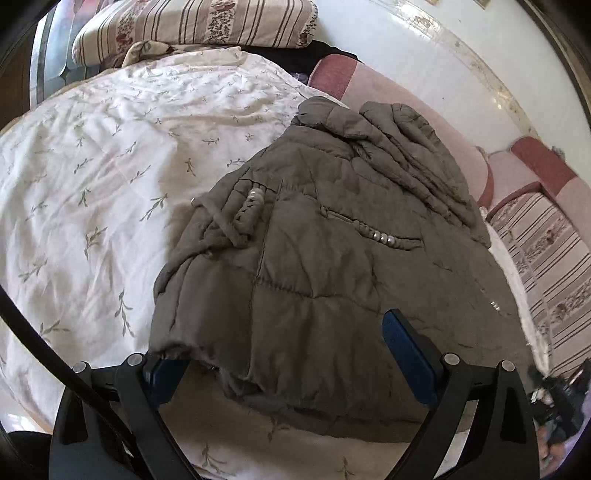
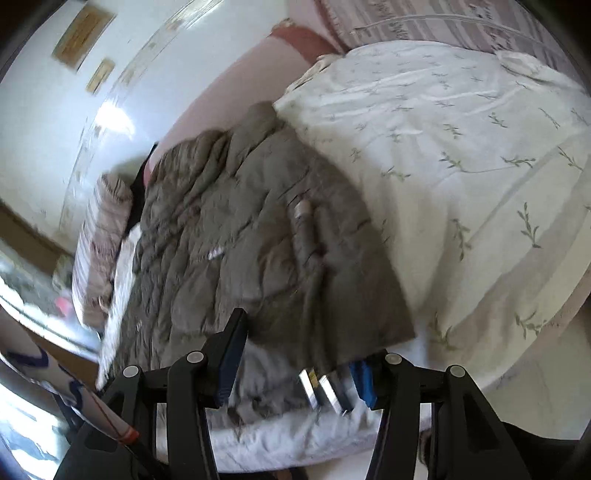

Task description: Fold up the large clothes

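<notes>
Left gripper (image 1: 291, 354) spread wide, straddling the near hem of the grey padded jacket (image 1: 332, 236), gripping nothing. Right gripper (image 2: 299, 365) likewise wide, at another edge of the same jacket (image 2: 236, 229), no cloth pinched as far as the blur allows. Jacket lying on the leaf-print white quilt (image 1: 92, 166), near the bed's wall side.

Judged partway folded: already gathered into a compact, layered bundle, sleeve (image 1: 417, 155) bunched on top, edges uneven. Probably left: another fold and some squaring up.

Only in the left view: striped pillow (image 1: 195, 26) and beaded pocket trim (image 1: 380, 236). Only in the right view: metal clips (image 2: 325, 391) near the hem, pale lining (image 2: 258, 376), wall frames (image 2: 83, 35).
</notes>
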The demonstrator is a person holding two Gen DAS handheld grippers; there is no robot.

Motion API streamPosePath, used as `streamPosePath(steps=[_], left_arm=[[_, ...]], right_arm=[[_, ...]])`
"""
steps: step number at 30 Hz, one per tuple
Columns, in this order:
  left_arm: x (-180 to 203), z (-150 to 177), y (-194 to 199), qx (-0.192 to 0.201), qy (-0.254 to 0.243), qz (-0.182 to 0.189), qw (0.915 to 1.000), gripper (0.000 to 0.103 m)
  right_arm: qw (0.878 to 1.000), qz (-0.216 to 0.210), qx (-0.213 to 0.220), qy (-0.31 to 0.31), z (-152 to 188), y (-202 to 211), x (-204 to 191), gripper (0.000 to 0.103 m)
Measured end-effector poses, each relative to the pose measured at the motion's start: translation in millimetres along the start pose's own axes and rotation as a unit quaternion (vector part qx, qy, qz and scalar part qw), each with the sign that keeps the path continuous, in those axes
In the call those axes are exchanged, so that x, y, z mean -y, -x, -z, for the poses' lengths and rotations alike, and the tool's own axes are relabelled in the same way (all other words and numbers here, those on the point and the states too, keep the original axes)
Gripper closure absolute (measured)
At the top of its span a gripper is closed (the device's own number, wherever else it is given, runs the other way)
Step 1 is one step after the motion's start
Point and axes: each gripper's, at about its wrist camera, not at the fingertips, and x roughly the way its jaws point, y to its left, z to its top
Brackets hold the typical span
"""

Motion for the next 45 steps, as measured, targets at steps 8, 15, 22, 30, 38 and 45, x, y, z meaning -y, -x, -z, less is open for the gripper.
streamPosePath(steps=[8, 15, 22, 30, 38, 45], left_arm=[[18, 11, -9, 0.009, -0.08, -0.09, 0.9927, 0.008], [23, 18, -14, 0.024, -0.098, -0.117, 0.988, 0.005], [23, 17, -16, 0.021, -0.101, -0.119, 0.9875, 0.004], [27, 17, -10, 0.023, -0.114, -0.103, 0.9878, 0.025], [42, 21, -2, 0.054, -0.151, -0.108, 0.9811, 0.066], [43, 22, -16, 0.043, -0.147, -0.132, 0.9793, 0.027]], right_arm=[[0.996, 0.068, -0.003, 0.065, 7, -16, -17, 0.065], [0.994, 0.071, 0.019, 0.086, 13, -15, -14, 0.063], [0.996, 0.059, 0.02, 0.071, 13, -12, -10, 0.063], [0.995, 0.068, -0.006, 0.077, 7, -15, -15, 0.064], [0.981, 0.098, 0.036, 0.161, 15, -5, -43, 0.087], [0.985, 0.093, 0.016, 0.142, 12, -13, -33, 0.082]])
